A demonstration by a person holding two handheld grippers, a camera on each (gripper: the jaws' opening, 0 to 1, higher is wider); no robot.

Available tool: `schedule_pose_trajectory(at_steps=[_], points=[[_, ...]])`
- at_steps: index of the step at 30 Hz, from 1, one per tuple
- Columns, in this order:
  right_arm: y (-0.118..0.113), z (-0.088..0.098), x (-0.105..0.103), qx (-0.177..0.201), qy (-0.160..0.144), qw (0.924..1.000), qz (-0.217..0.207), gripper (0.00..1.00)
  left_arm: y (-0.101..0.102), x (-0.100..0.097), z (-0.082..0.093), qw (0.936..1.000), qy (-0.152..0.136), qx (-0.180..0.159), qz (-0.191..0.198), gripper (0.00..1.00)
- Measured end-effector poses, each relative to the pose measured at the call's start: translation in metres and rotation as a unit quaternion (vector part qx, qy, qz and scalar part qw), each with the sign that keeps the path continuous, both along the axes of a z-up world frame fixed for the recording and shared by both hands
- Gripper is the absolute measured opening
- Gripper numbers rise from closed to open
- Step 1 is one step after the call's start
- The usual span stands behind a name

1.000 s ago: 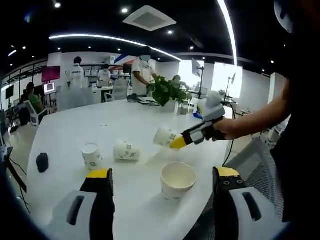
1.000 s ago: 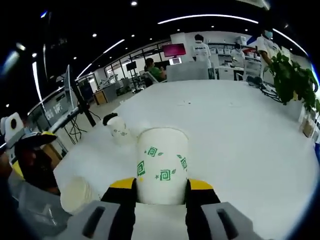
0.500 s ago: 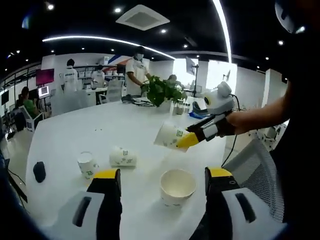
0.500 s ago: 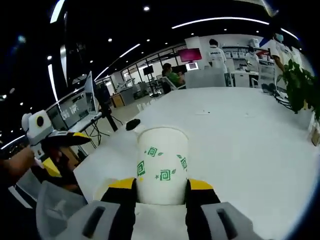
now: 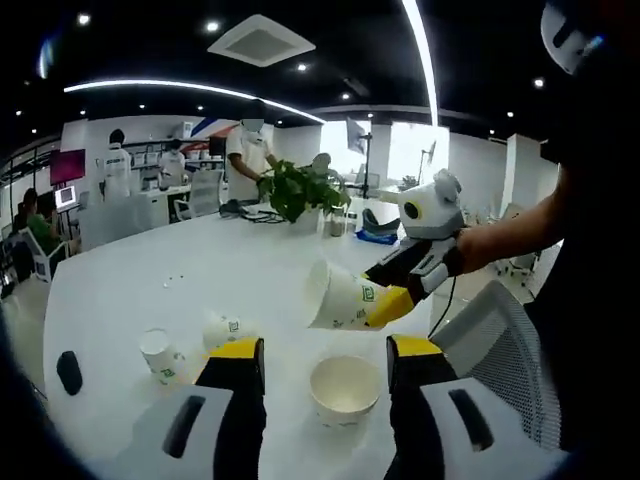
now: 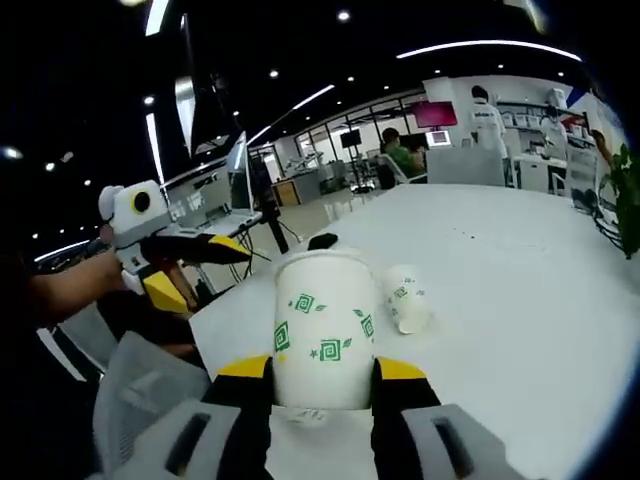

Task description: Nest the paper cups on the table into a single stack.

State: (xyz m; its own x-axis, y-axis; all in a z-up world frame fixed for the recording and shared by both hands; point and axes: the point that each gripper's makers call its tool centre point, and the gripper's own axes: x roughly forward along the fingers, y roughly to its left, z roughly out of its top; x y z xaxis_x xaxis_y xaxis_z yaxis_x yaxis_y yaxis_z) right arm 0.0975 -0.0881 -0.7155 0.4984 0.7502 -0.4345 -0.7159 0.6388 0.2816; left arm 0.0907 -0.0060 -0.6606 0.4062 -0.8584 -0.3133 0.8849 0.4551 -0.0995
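A white paper cup with green marks [image 6: 322, 325] is clamped in my right gripper [image 6: 322, 368]. In the left gripper view that held cup [image 5: 340, 297] hangs tilted in the air, mouth to the left, with the right gripper [image 5: 388, 303] reaching in from the right. Below it an upright cup [image 5: 345, 388] stands on the white table [image 5: 150, 280], just beyond my open left gripper [image 5: 325, 350]. Another cup [image 5: 225, 330] lies on its side beside a small upright cup [image 5: 157, 350]. The lying cup [image 6: 405, 298] and the open left gripper [image 6: 190, 270] also appear in the right gripper view.
A small black object [image 5: 67, 370] lies near the table's left edge. A potted plant [image 5: 295, 188] and small items stand at the far side. A mesh chair [image 6: 150, 390] sits by the near edge. Several people stand and sit in the background.
The right gripper has raised its cup and carried it left, to above the upright cup. The left gripper's view has shifted, with the upright cup closer between its jaws.
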Motion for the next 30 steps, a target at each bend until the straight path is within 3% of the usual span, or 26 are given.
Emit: schedule_pose_trajectory(at_steps=[10,16,20,30], points=[[0.011,0.008,-0.018,0.008,-0.017,0.9981,0.058,0.37,-0.013,-0.007,0.003,0.9985,-0.002,0.003,-0.054,0.39],[0.014,0.010,-0.025,0.012,-0.022,0.9957,0.089,0.37,-0.021,-0.017,0.002,0.9957,0.000,0.007,-0.092,0.30],[0.016,0.012,-0.032,0.015,-0.031,0.9930,0.113,0.37,-0.027,-0.029,0.002,0.9914,0.004,0.011,-0.131,0.22],[0.020,0.015,-0.046,0.029,-0.033,0.9863,0.159,0.37,-0.034,-0.046,0.001,0.9825,0.007,0.025,-0.185,0.14]])
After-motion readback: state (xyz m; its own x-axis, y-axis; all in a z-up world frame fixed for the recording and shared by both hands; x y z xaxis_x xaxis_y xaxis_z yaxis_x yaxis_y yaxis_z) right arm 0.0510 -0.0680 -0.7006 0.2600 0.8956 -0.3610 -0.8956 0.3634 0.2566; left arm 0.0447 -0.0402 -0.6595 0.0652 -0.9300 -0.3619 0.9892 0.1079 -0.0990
